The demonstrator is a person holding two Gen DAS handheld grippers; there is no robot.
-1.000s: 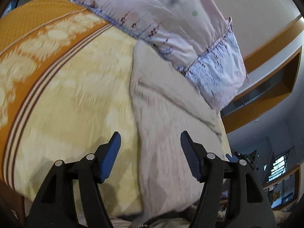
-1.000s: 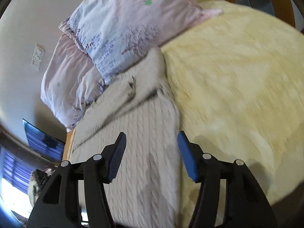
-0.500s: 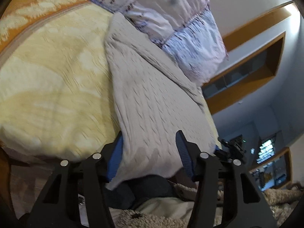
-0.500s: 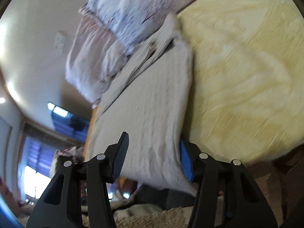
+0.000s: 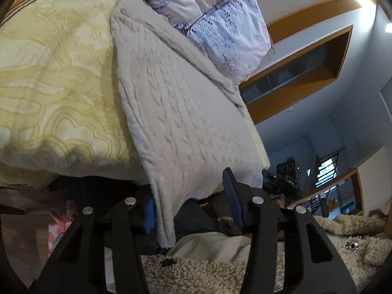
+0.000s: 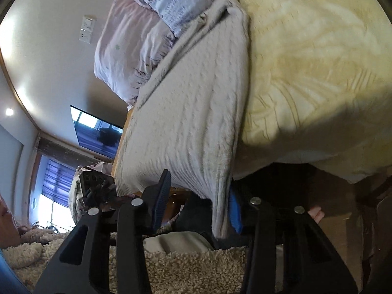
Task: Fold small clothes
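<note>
We see both claws, left gripper (image 5: 191,203) and right gripper (image 6: 196,201), spread wide around the cable-knit grey sweater's (image 5: 176,112) hem overhanging the embossed yellow bedspread (image 5: 56,73).

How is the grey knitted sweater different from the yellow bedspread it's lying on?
The grey sweater has a fine cable-knit texture; the yellow bedspread shows a broad wavy embossed pattern. The sweater is a narrow strip; the bedspread covers the whole bed. The sweater's hem hangs over the bed edge between the fingers of the left gripper and the right gripper; the bedspread lies untouched. Both are soft fabric.
</note>
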